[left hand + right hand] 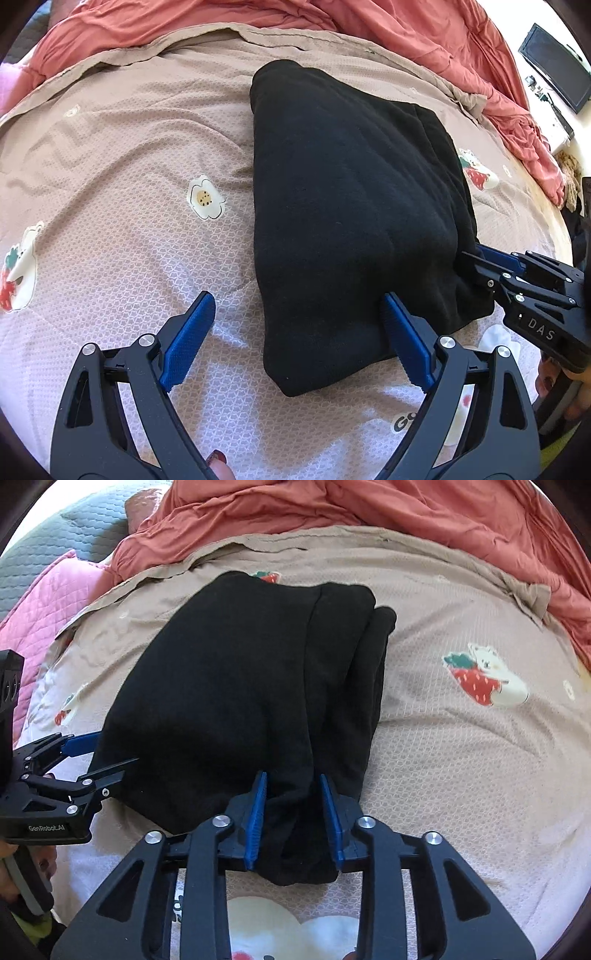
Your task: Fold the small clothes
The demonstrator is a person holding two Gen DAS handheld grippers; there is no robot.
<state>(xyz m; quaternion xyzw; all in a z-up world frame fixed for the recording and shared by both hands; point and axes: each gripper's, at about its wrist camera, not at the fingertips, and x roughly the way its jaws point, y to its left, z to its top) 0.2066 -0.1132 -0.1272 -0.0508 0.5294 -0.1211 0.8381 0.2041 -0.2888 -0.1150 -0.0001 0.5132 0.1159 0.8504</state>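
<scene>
- The folded black garment lies on the bed cover.
- Left tool: spread wide, straddling the near left corner, gripping nothing.
- Right tool: part-open around the near edge, pads seemingly off the cloth.
- Risk: cloth snagging on a withdrawing pad could undo the fold.

A home bedroom: patterned bedsheet, rumpled coral quilt.

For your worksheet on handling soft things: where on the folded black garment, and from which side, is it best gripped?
Probably the near corners of the black garment, approached from the near edge: its stacked layers end there, so a pinch catches them all. The right gripper already straddles one corner.
</scene>
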